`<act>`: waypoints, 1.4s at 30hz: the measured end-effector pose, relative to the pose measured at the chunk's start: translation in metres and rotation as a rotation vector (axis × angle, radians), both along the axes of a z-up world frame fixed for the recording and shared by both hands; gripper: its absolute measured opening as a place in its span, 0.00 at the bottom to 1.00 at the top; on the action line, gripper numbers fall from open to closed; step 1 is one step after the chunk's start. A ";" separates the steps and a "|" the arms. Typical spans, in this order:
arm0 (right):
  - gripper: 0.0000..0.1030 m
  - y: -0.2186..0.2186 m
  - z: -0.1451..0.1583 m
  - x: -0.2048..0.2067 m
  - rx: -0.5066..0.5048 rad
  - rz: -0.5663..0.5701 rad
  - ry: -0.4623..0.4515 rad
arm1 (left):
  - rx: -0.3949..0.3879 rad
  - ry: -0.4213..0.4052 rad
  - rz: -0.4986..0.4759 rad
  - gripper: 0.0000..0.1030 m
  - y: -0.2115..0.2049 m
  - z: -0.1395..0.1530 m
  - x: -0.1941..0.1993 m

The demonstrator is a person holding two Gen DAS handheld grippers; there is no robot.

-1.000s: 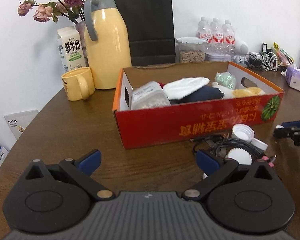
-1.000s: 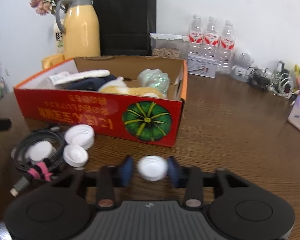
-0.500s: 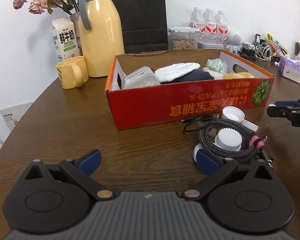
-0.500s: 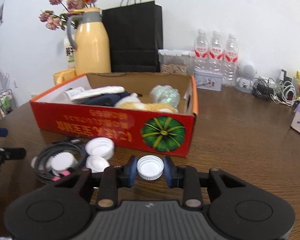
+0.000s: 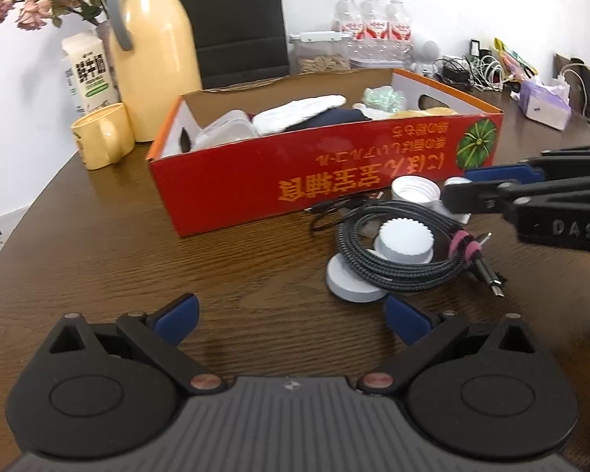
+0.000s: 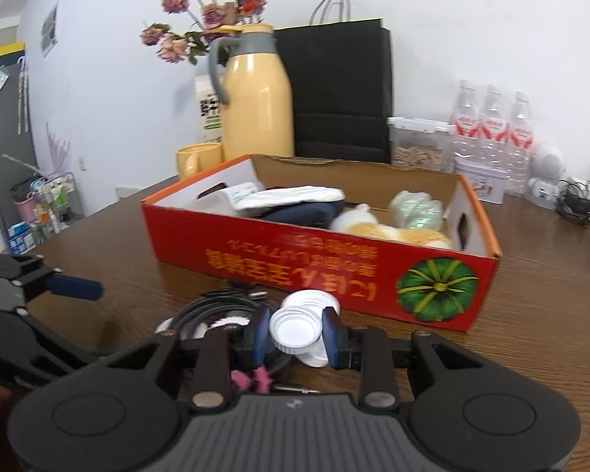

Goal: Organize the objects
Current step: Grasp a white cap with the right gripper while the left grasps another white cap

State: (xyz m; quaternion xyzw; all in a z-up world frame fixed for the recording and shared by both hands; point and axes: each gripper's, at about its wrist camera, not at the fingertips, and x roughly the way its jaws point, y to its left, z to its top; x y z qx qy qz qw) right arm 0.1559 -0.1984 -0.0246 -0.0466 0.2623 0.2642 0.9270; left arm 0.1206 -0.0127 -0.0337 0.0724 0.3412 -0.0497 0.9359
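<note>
White plastic, the cap (image 6: 296, 329) sits pinched in the right gripper (image 6: 296, 334) (left gripper (image 5: 291, 320) spread, empty), needing carrying over the red box (image 6: 314, 263)'s near wall.

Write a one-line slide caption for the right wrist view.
Right gripper holds a white bottle cap above a coiled cable, facing the red cardboard box.

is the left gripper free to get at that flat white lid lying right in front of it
Probably yes. The left gripper is open and empty, and the flat white lid lies just ahead of its right finger. However, the coiled black cable overlaps the lid's far edge and may drag along.
</note>
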 end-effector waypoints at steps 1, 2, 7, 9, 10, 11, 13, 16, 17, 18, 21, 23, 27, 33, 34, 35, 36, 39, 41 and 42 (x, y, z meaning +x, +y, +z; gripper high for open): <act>0.27 0.002 0.000 0.000 -0.003 0.004 0.003 | 0.000 -0.001 -0.006 1.00 -0.002 0.000 0.001; 0.27 0.004 -0.001 -0.001 -0.006 0.007 0.004 | 0.003 -0.001 -0.012 1.00 -0.004 -0.001 0.002; 0.27 0.006 -0.003 -0.001 -0.015 0.012 0.013 | 0.027 -0.007 -0.025 1.00 -0.015 -0.005 0.008; 0.27 0.006 -0.005 0.000 -0.022 0.008 0.017 | 0.037 -0.017 -0.037 1.00 -0.019 -0.005 0.009; 0.27 0.006 -0.006 0.000 -0.022 0.006 0.020 | 0.038 -0.021 -0.046 1.00 -0.020 -0.005 0.010; 0.27 0.006 -0.006 0.001 -0.021 0.004 0.020 | 0.036 -0.025 -0.060 0.98 -0.022 -0.005 0.010; 0.27 0.005 -0.006 0.001 -0.019 0.002 0.023 | 0.027 -0.029 -0.094 0.93 -0.024 -0.005 0.009; 0.27 0.005 -0.007 0.003 -0.018 0.004 0.025 | 0.020 -0.035 -0.158 0.84 -0.029 -0.004 0.010; 0.27 0.005 -0.007 0.003 -0.020 0.006 0.027 | 0.016 -0.037 -0.181 0.79 -0.031 -0.004 0.010; 0.27 0.005 -0.008 0.003 -0.021 0.007 0.028 | 0.015 -0.038 -0.199 0.78 -0.032 -0.004 0.011; 0.27 0.004 -0.008 0.003 -0.019 0.009 0.031 | 0.015 -0.036 -0.246 0.78 -0.036 -0.004 0.015; 0.27 0.004 -0.008 0.004 -0.016 0.006 0.031 | 0.040 -0.039 -0.261 0.81 -0.039 -0.004 0.018; 0.27 0.001 -0.007 0.004 -0.003 -0.002 0.033 | 0.094 -0.063 -0.294 0.82 -0.040 -0.004 0.023; 0.27 -0.001 -0.008 0.007 0.005 -0.005 0.040 | -0.009 -0.033 -0.416 0.74 -0.033 -0.007 0.037; 0.27 -0.001 -0.008 0.007 0.003 -0.009 0.039 | -0.035 -0.020 -0.436 0.67 -0.032 -0.007 0.038; 0.27 -0.001 -0.008 0.007 0.004 -0.012 0.039 | -0.050 -0.013 -0.450 0.62 -0.032 -0.007 0.038; 0.27 -0.002 -0.008 0.008 0.007 -0.014 0.040 | -0.049 -0.015 -0.455 0.62 -0.032 -0.007 0.037; 0.27 -0.003 -0.009 0.008 0.010 -0.018 0.041 | -0.061 -0.014 -0.456 0.47 -0.031 -0.007 0.034; 0.27 -0.002 -0.009 0.008 0.006 -0.020 0.040 | -0.064 -0.016 -0.430 0.38 -0.030 -0.007 0.031; 0.27 -0.002 -0.010 0.007 0.008 -0.017 0.043 | -0.052 -0.025 -0.416 0.38 -0.031 -0.007 0.029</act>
